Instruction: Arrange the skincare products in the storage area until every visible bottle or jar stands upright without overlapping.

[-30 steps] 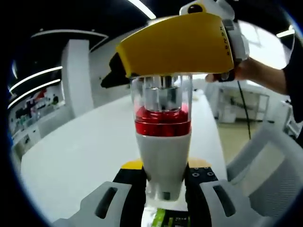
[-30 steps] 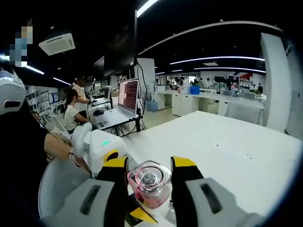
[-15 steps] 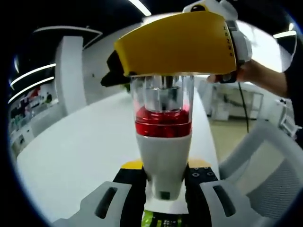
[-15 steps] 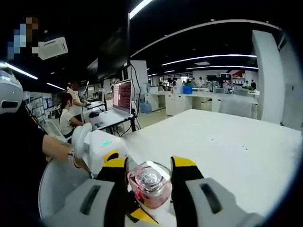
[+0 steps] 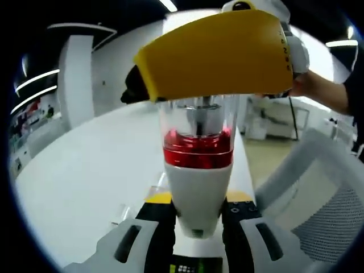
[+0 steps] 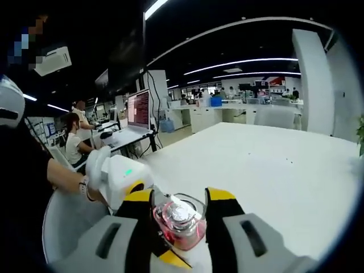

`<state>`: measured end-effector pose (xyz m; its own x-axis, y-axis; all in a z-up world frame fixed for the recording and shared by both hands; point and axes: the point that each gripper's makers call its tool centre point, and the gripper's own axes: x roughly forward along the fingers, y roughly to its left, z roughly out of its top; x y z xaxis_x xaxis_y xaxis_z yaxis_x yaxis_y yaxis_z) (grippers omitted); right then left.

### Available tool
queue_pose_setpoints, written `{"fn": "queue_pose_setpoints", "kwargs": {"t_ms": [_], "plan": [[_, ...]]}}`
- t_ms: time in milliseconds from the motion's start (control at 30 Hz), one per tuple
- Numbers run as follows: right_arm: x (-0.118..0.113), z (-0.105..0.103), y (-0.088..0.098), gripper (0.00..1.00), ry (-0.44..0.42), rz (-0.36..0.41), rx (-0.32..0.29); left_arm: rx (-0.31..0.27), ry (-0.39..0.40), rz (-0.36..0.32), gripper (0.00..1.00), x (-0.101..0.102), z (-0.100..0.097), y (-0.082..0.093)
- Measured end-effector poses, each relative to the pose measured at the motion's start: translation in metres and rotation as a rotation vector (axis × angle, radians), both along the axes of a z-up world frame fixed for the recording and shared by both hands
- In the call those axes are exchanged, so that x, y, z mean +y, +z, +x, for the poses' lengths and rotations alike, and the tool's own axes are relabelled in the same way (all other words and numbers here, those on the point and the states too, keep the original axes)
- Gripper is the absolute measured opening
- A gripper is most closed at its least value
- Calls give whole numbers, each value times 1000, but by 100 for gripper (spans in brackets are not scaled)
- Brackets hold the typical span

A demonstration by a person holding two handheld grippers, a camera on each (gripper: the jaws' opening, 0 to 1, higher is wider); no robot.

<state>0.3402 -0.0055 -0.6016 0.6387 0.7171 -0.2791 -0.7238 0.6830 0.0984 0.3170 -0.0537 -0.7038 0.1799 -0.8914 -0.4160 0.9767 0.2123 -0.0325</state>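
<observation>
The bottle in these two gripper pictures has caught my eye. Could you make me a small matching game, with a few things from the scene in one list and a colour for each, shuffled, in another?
Things:
1. Bottle lower body
2. Band of the bottle above its lower body
3. Right gripper jaw over the bottle's top
4. Table

Colours:
A. yellow
B. red
C. white, a broad flat top
D. pale grey-white, tapering downward

Pairs: 1-D, 2-B, 3-A, 4-C
</observation>
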Motion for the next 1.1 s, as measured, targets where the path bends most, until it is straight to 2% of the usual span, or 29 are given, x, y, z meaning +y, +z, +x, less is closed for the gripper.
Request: {"fn": "queue_pose_setpoints", "kwargs": {"t_ms": [300, 433, 633, 767, 1000, 1100], "plan": [[0, 5, -13, 34, -7, 15, 23, 27, 10, 16, 27, 3, 1, -16], [2, 6, -17, 34, -6, 10, 31, 63, 12, -4, 28, 1, 1, -21], [-2, 7, -25, 34, -19, 9, 44, 71, 16, 4, 28, -2, 0, -27], [-3, 6, -23, 35, -26, 19, 34, 86, 3, -16, 28, -4, -1, -26], [-2, 3, -24, 35, -28, -11, 23, 61, -20, -20, 28, -4, -3, -26], [0, 1, -23, 35, -25, -19, 27, 69, -23, -24, 29, -4, -4, -26]]}}
